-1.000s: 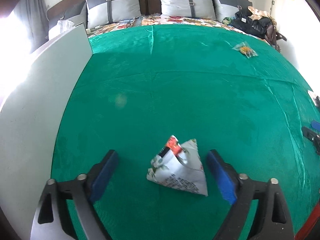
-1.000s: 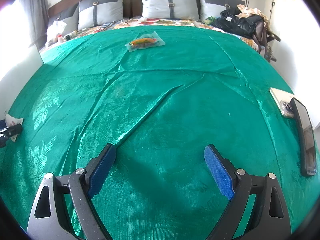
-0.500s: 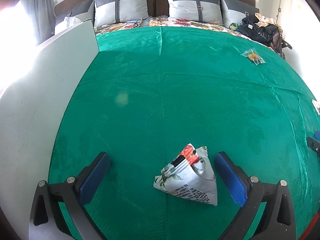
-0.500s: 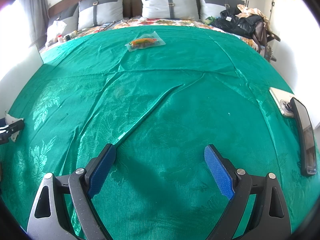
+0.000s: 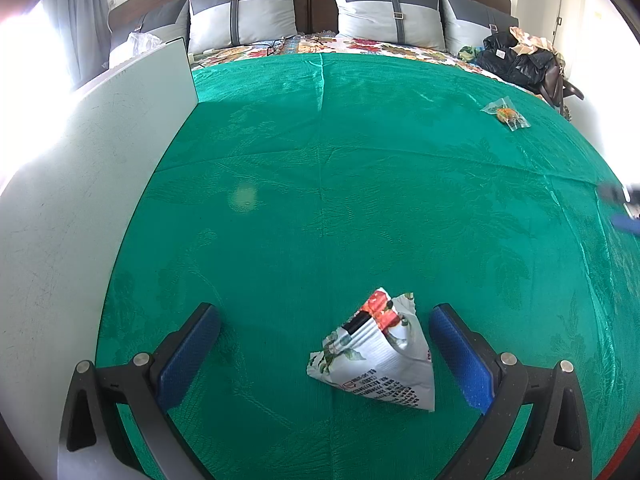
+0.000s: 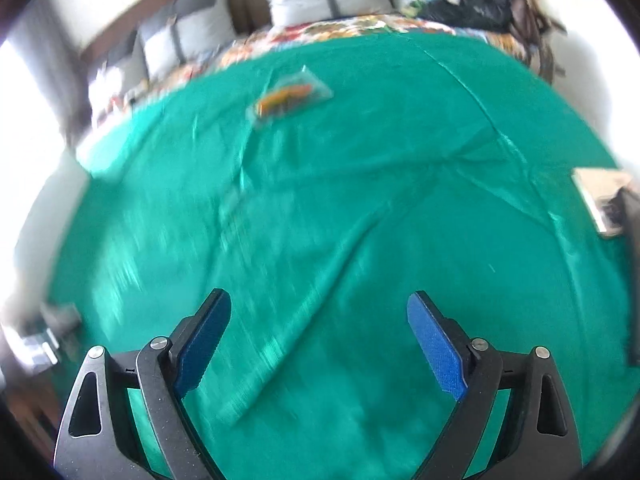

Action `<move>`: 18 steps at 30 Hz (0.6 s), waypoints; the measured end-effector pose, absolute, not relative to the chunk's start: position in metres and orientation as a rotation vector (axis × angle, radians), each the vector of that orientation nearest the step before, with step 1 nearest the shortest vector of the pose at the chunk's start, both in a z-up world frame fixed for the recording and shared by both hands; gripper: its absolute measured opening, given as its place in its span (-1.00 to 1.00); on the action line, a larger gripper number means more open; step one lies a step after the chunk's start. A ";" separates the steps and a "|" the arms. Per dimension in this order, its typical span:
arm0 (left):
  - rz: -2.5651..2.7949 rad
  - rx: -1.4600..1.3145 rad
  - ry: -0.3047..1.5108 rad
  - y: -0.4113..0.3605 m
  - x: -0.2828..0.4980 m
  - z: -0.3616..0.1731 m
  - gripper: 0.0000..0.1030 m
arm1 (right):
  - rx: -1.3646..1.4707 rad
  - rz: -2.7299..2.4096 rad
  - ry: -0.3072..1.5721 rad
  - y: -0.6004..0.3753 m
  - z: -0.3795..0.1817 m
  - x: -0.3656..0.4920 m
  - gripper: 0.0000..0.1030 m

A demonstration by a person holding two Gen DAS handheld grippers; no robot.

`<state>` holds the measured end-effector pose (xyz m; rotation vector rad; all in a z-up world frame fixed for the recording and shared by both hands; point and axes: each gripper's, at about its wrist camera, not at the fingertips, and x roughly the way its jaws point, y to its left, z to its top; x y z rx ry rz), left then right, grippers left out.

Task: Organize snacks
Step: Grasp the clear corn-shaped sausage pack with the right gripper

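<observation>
A white triangular snack packet (image 5: 376, 356) with red and black print lies on the green bedspread (image 5: 320, 180). It sits between the fingers of my left gripper (image 5: 324, 312), nearer the right finger; the blue pads stand wide and do not press it, so that gripper is open. A clear packet holding an orange snack (image 5: 506, 114) lies far off at the right; the right wrist view shows this clear packet (image 6: 290, 96) ahead, blurred. My right gripper (image 6: 319, 300) is open over bare green cloth (image 6: 360, 220), nothing between its fingers.
A white board (image 5: 80, 200) runs along the left side of the bed. Grey pillows (image 5: 240, 12) line the headboard, and a dark heap of bags (image 5: 516, 64) sits at the far right corner. A flat pale object (image 6: 600, 200) lies by the right edge.
The left jaws spread wider around the packet, which stays lying on the cloth. The right gripper's view has rolled and shifted, now blurred, with the clear packet drawn closer.
</observation>
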<state>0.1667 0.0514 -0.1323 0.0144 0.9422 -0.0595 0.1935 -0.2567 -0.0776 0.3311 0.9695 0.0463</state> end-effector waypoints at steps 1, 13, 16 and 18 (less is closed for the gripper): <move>-0.059 0.014 0.942 0.051 0.167 -0.132 1.00 | 0.390 0.039 0.965 -0.258 -0.076 0.211 0.78; -0.059 0.014 0.942 0.051 0.166 -0.132 1.00 | 0.514 -0.164 0.985 -0.222 -0.084 0.375 0.81; -0.059 0.014 0.942 0.051 0.166 -0.132 1.00 | 0.331 -0.228 1.023 -0.203 -0.087 0.391 0.81; -0.059 0.014 0.942 0.051 0.166 -0.132 1.00 | 0.193 -0.236 1.049 -0.192 -0.091 0.393 0.75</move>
